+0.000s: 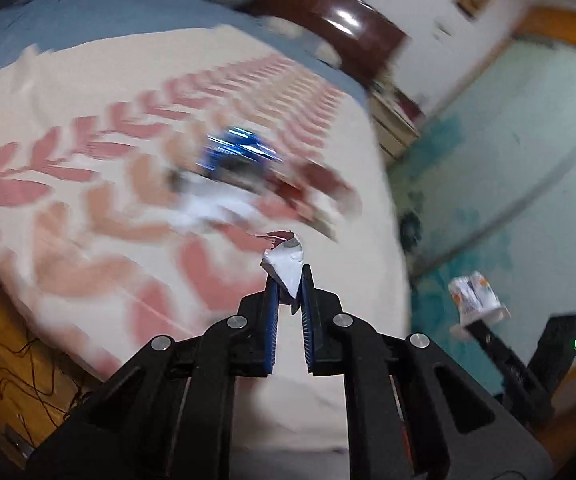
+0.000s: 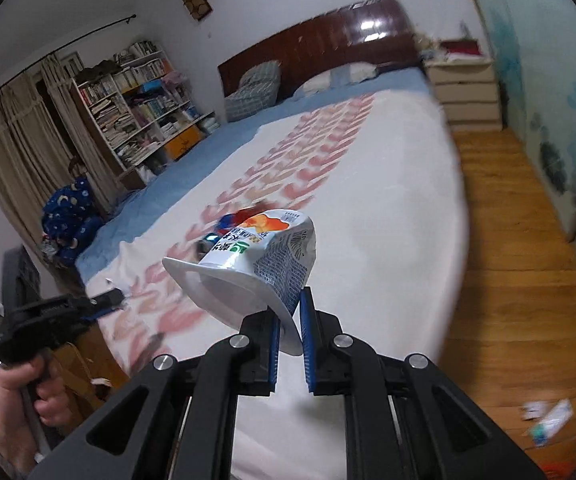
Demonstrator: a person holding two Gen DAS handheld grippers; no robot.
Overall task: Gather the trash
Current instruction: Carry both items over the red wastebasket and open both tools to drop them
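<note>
My left gripper (image 1: 289, 285) is shut on a small crumpled silver wrapper (image 1: 283, 261) and holds it above the bed. Beyond it a blurred heap of trash lies on the bedspread: a blue wrapper (image 1: 237, 151) and white paper (image 1: 208, 208). My right gripper (image 2: 290, 312) is shut on the rim of a crushed white yogurt cup (image 2: 260, 260) held over the bed; the cup also shows in the left wrist view (image 1: 474, 294). The same heap shows behind the cup in the right wrist view (image 2: 230, 222). The left gripper shows at the lower left of the right wrist view (image 2: 114, 298).
The bed (image 2: 368, 216) has a white spread with pink leaf print and a blue sheet. A dark headboard (image 2: 328, 36), a white nightstand (image 2: 468, 88) and a bookshelf (image 2: 136, 100) stand around it. A wooden floor (image 2: 516, 264) runs along the right, with litter (image 2: 548, 420) on it.
</note>
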